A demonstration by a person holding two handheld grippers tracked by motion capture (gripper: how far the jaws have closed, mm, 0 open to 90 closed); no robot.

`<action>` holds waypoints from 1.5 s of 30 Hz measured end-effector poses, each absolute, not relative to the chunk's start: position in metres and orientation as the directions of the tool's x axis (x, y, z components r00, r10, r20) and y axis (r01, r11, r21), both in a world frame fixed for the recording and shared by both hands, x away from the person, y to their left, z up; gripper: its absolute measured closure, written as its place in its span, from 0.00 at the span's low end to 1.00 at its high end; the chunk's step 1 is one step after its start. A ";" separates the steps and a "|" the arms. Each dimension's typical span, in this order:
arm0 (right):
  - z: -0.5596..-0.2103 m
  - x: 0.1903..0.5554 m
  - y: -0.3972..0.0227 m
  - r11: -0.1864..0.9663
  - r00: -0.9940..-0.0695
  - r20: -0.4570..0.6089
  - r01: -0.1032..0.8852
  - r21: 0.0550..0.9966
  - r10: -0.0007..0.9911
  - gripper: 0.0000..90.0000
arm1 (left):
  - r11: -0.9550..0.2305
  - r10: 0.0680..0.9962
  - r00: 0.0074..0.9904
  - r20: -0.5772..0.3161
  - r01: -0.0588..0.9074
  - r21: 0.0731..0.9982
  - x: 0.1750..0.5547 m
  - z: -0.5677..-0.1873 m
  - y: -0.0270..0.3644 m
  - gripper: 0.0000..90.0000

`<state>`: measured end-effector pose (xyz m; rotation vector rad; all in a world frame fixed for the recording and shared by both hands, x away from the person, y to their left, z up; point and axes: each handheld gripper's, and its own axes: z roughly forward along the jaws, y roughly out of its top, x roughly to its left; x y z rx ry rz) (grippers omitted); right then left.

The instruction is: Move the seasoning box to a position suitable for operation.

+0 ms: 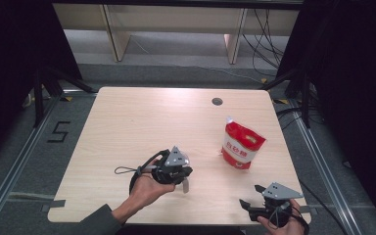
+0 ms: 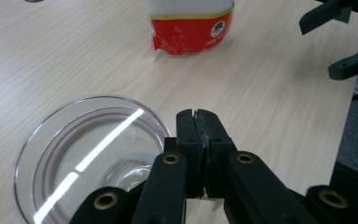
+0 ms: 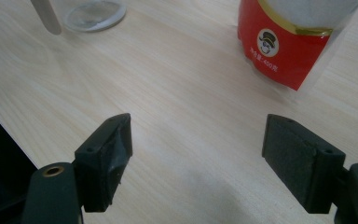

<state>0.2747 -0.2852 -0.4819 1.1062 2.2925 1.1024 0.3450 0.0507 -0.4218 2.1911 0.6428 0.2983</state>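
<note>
I'm looking down on a pale wood-grain desk [image 1: 142, 122] with rounded corners, standing on grey floor between black curtains. A glossy red-and-white pouch [image 1: 242, 145] is standing at the right. My left tool [image 2: 198, 122] is sitting with jaws pressed together on the rim of a clear glass [image 2: 86, 154] — the pouch beyond it. My right tool [image 3: 198, 140] is gaping wide — just short of the pouch.

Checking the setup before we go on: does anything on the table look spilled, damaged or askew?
Nothing looks spilled. The red pouch stands upright but leans, its top corner cut open. The glass sits upright beside the shut left gripper.
</note>
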 end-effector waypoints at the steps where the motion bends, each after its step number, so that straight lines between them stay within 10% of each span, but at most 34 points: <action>1: -0.482 0.275 -0.286 0.394 -0.625 -0.004 0.488 0.779 0.781 0.28 | -0.553 0.517 0.856 0.006 0.328 0.766 0.344 -0.421 0.054 0.98; 45: -0.483 0.275 -0.284 0.366 -0.618 0.036 0.510 0.778 0.785 0.28 | -0.531 0.566 0.819 0.095 0.274 0.802 0.320 -0.426 0.133 0.93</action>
